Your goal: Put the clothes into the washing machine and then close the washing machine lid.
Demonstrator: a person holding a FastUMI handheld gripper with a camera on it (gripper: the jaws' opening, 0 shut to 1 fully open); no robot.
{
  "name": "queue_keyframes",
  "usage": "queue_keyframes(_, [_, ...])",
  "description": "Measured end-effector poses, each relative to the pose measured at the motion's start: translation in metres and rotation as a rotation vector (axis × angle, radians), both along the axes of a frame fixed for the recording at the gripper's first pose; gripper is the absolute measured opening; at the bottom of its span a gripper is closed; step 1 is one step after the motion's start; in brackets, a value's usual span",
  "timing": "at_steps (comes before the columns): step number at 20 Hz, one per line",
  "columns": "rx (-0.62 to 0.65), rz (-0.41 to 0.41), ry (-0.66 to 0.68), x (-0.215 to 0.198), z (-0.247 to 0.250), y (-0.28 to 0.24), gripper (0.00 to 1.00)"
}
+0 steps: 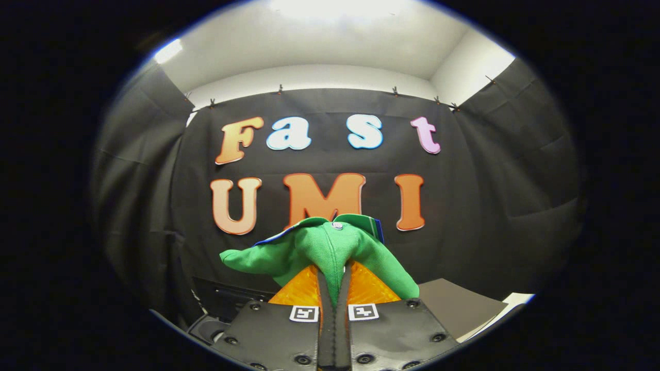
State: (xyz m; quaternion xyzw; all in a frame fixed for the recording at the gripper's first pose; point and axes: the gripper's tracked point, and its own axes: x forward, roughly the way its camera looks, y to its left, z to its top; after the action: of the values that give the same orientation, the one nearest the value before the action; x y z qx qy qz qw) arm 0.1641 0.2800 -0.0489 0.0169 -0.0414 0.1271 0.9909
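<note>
A green garment (330, 250) with a small button and a blue-edged collar hangs bunched up in the air, pinched between my two fingers. My gripper (334, 283) is shut on its cloth, with folds spilling out to both sides of the fingers. Low down to the left of the fingers shows a dark edge of the washing machine (227, 304), partly hidden behind the gripper body.
The booth's black cloth wall (464, 206) stands straight ahead, beyond the garment. A grey-brown flat surface (454, 304) lies low on the right, with a white strip (515, 299) at its far side.
</note>
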Motion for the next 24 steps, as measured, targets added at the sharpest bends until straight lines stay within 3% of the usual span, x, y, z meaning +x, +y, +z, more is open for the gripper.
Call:
queue_keyframes(4, [0.007, 0.149, -0.017, -0.010, 0.011, 0.077, 0.08])
queue_keyframes(9, [0.059, 0.240, 0.025, -0.008, -0.020, 0.169, 0.08])
queue_keyframes(17, [0.051, 0.283, 0.125, 0.007, -0.139, 0.272, 0.08])
queue_keyframes(24, [-0.007, 0.268, 0.289, 0.037, -0.244, 0.293, 0.08])
